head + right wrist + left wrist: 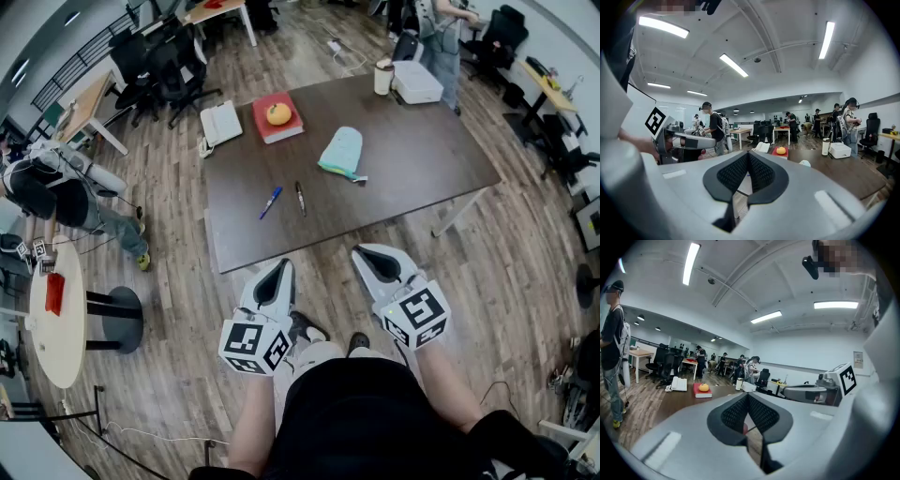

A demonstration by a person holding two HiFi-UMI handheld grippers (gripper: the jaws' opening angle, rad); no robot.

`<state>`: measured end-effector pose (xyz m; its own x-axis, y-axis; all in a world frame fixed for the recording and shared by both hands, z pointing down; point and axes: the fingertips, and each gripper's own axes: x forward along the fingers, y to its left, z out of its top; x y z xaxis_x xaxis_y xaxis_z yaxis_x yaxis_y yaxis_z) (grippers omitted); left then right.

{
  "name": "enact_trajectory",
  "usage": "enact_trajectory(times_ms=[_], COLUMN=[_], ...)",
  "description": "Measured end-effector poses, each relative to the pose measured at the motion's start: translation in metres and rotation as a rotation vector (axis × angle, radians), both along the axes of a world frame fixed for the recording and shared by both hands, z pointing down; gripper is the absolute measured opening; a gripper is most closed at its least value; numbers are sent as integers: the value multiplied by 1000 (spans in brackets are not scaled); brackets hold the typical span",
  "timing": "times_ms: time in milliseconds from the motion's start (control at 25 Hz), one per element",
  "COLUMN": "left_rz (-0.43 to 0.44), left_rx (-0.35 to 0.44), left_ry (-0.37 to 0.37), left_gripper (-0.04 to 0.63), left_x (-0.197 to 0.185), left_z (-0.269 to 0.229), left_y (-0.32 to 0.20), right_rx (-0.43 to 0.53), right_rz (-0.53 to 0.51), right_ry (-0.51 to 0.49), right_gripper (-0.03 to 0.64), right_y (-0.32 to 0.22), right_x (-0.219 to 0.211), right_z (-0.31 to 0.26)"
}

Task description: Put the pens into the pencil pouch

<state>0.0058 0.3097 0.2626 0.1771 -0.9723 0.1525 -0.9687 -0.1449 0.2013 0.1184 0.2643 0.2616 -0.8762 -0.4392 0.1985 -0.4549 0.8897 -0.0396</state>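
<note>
Nearly level, left hand-held gripper [283,268] and right hand-held gripper [364,255] hover, jaws together.

The person holds the grey two-jaw left gripper [283,269] and its grey twin, the right gripper [362,253], side by side before the body, both angled slightly downward (jaws pressed together, nothing between them), bare forearms [249,422] extended behind them

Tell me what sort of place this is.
Probably an open-plan office or lab: desks with black office chairs stand around, a desk telephone sits on the dark table, and strip lights run along the ceiling.
</note>
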Motion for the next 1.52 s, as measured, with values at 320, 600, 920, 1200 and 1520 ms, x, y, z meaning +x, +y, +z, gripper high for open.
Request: enact_trajectory(times_ms=[320, 600, 920, 1200, 1520], left_rz=[20, 14, 8, 8, 21], left_rx=[2, -11, -38, -41, -35], left_ry=[-29, -38, -47, -50, -54], left_gripper=[0, 0, 0, 0, 0], left_x=[39, 58, 63, 43, 9], left_z=[7, 13, 21, 25, 20], left_y=[-6, -9, -11, -26, -59], right_rx=[9, -5, -40, -43, -53], right_rz=[-15, -8, 21, 21, 24], right_ry=[21, 23, -10, -6, 12], right_gripper=[8, 7, 8, 9, 11], right_y=[4, 0, -9, -24, -52], right_x=[27, 53, 62, 42, 5], right_z=[10, 18, 24, 28, 26])
